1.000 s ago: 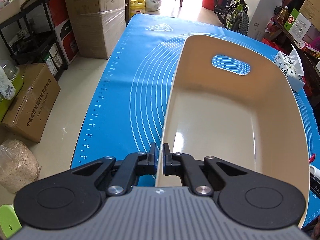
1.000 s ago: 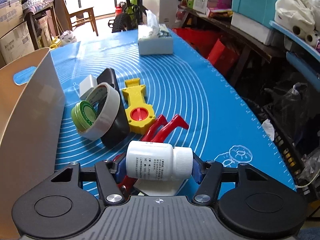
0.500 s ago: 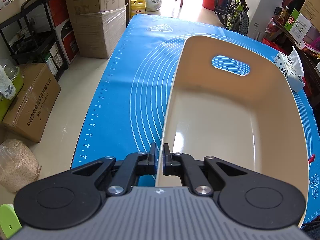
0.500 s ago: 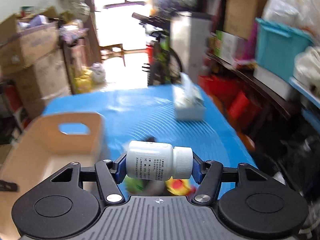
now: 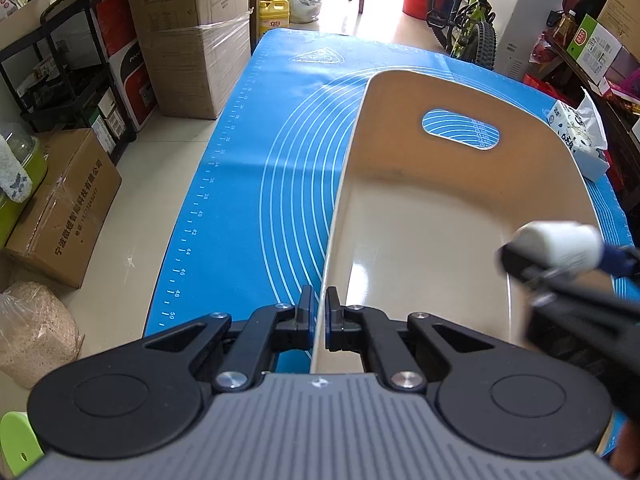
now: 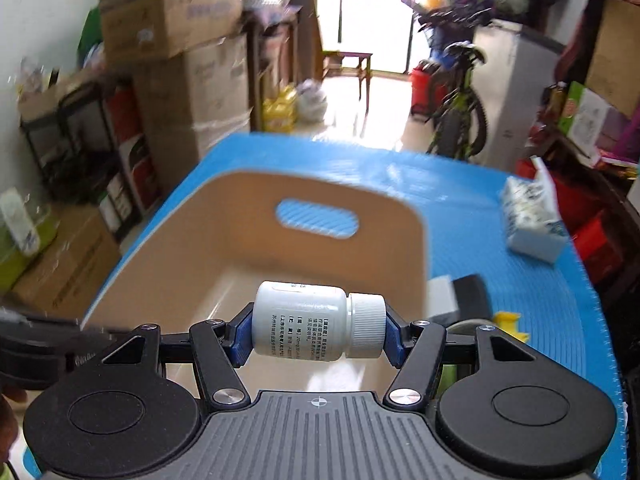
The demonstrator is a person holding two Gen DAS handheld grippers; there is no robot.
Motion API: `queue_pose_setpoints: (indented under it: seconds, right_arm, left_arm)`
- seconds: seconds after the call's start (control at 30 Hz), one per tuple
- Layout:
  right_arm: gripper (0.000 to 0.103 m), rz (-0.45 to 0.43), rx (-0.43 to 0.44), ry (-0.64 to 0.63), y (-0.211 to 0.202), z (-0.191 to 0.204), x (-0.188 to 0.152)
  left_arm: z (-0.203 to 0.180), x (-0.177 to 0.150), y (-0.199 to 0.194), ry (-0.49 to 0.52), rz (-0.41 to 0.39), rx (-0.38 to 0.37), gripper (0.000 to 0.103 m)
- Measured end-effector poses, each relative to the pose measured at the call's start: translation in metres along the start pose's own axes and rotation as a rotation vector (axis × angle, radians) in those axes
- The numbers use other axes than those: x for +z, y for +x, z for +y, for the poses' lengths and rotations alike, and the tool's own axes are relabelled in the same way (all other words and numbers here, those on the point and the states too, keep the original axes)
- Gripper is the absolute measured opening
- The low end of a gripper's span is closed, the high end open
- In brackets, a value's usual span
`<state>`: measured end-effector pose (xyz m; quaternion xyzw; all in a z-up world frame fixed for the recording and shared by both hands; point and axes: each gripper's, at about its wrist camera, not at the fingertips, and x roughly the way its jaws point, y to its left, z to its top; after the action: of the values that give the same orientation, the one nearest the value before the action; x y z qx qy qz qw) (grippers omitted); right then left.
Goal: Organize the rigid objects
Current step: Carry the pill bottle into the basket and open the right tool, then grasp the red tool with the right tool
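Blue mat on table, cluttered room. Left gripper clamped on near wall of beige bin. Right gripper grips white bottle sideways, bin interior just ahead and below. Recommend lowering before release to limit rolling.

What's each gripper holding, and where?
Left gripper: beige bin, pinched at its near-left rim. Right gripper: white pill bottle, clamped end to end, base and cap.

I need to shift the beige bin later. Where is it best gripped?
Take the beige bin by its thin upright wall, jaws straddling the rim from above, as the left gripper does now. The oval handle cutout in the far end wall offers a second edge to pinch.
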<state>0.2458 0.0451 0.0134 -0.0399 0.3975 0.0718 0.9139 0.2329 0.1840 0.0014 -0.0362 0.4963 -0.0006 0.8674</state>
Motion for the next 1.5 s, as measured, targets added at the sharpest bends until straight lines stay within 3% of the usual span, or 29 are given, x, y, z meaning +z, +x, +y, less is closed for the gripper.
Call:
queue_pose_setpoints:
  seconds: [0.2, 0.5, 0.67, 0.83, 1.03, 1.27, 1.5]
  right_arm:
    - [0.065, 0.123, 0.014, -0.05, 0.022, 0.02, -0.007]
    - [0.065, 0.329, 0.031, -0.004, 0.049, 0.014, -0.013]
    - [0.071, 0.298, 0.042, -0.014, 0.039, 0.015, -0.013]
    - [0.072, 0.212, 0.087, 0.008, 0.008, 0.007, -0.007]
    - [0.079, 0.076, 0.066, 0.045, -0.045, -0.029, 0.008]
    - [0.08, 0.028, -0.087, 0.059, -0.064, -0.099, -0.003]
    - [0.08, 0.118, -0.218, 0.168, -0.047, -0.163, -0.043]
  left_arm:
    - [-0.001, 0.0, 0.0, 0.004, 0.0, 0.001, 0.006]
    - [-0.003, 0.0, -0.001, 0.01, -0.002, 0.008, 0.006]
    - [-0.003, -0.001, 0.0, 0.015, 0.0, 0.011, 0.006]
    - [-0.002, 0.0, 0.0, 0.017, 0.001, 0.012, 0.006]
    - [-0.003, 0.0, 0.0, 0.018, 0.002, 0.013, 0.007]
    - [-0.004, -0.001, 0.0, 0.02, 0.003, 0.015, 0.007]
    - [-0.002, -0.001, 0.0, 0.019, 0.005, 0.016, 0.007]
